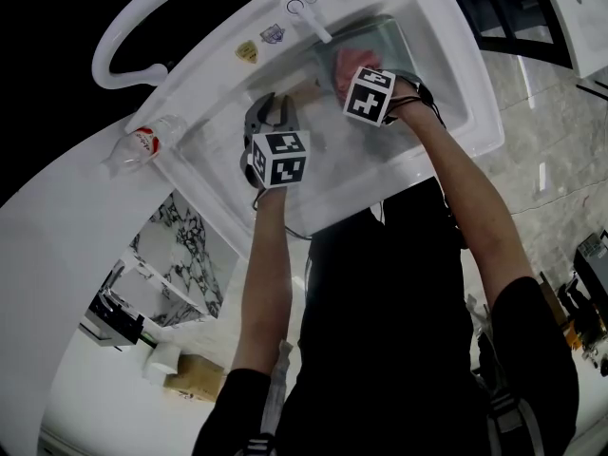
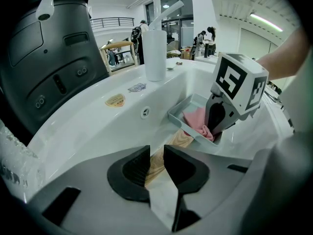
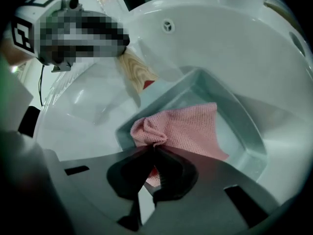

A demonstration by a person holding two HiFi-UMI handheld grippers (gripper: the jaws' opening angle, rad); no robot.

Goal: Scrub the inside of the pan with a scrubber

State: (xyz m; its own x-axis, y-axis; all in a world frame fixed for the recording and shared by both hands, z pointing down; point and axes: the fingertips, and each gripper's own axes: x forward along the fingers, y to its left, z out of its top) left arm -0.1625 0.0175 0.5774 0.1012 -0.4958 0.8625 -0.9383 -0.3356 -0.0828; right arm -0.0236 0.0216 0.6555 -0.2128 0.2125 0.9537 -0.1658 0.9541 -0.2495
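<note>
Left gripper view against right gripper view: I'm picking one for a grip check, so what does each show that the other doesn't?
Only the left gripper view: the left hand-held gripper seen along its jaws, clamping a light wooden handle; people in the background. Only the right gripper view: the right hand-held gripper seen along its jaws, clamping a pink mesh cloth. Both: the rectangular grey pan, cloth, handle and white sink.

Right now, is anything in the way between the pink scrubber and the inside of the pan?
Nothing that shows. The right gripper is shut on the pink scrubber, which already lies inside the pan. The left gripper grips the wooden handle, outside the pan.
</note>
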